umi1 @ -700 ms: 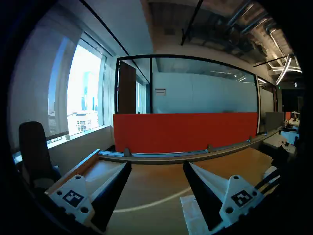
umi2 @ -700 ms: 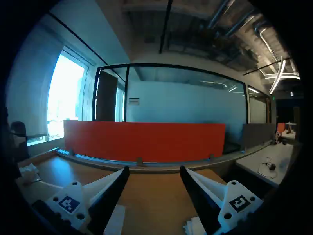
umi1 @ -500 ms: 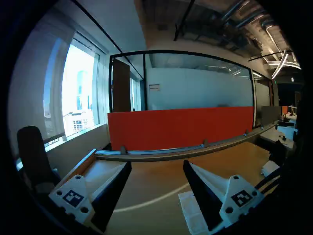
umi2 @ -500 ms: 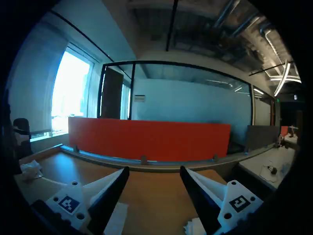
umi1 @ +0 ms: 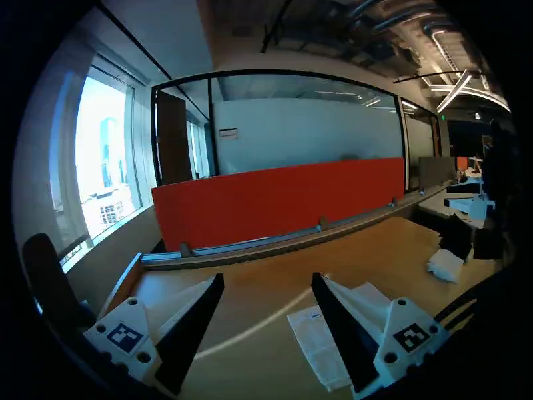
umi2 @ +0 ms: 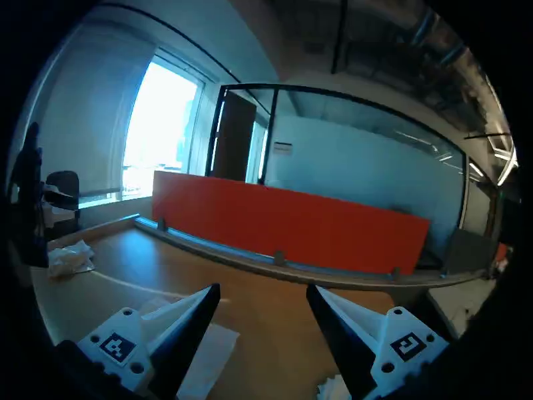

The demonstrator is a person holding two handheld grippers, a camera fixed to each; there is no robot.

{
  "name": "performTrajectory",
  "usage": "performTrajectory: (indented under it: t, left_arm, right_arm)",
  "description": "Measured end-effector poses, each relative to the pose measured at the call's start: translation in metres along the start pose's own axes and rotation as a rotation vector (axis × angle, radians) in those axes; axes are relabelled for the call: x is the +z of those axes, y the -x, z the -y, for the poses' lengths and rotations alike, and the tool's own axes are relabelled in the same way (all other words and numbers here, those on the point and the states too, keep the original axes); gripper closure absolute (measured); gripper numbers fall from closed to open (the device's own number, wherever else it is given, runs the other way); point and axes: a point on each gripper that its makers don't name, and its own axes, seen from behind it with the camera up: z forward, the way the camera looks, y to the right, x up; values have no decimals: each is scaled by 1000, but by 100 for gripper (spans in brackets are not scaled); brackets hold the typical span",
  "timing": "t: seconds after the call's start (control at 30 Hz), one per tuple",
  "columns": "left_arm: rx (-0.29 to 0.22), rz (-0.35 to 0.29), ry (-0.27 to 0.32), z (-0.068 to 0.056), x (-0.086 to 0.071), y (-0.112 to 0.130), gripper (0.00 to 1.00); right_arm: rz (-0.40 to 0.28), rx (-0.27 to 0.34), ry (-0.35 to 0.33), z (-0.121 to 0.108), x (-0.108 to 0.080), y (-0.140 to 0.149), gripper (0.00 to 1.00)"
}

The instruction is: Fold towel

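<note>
A flat white towel (umi1: 312,332) lies on the wooden table (umi1: 266,293), partly behind the right finger of my left gripper (umi1: 266,280), which stands open above the table with nothing between its fingers. In the right gripper view the towel (umi2: 210,350) shows low down, beside and partly under the left finger of my right gripper (umi2: 262,290). That gripper is open too and holds nothing.
An orange partition (umi1: 280,197) on a grey rail closes the table's far edge. A crumpled white cloth (umi1: 445,265) lies by a dark object (umi1: 458,237) at the right. Another crumpled cloth (umi2: 70,259) sits far left. A dark chair (umi1: 48,283) stands by the window.
Both views have swung and tipped down a little, so more of the table and the flat towel shows. Both grippers stay open.
</note>
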Motion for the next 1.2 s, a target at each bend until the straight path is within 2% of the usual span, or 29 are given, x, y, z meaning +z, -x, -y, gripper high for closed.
performTrajectory:
  t: [0.3, 0.6, 0.8, 1.2]
  left_arm:
    - [19, 67, 102, -24, 5, 17, 2]
    - [27, 146, 217, -49, 5, 37, 2]
    - [34, 170, 239, -53, 3, 48, 2]
    - [40, 226, 254, -61, 2, 88, 2]
  right_arm:
    - [81, -50, -118, 21, 2, 11, 0]
    - [163, -104, -239, 42, -4, 27, 0]
    - [192, -120, -267, 49, -6, 37, 0]
    - [251, -117, -294, 63, -7, 76, 0]
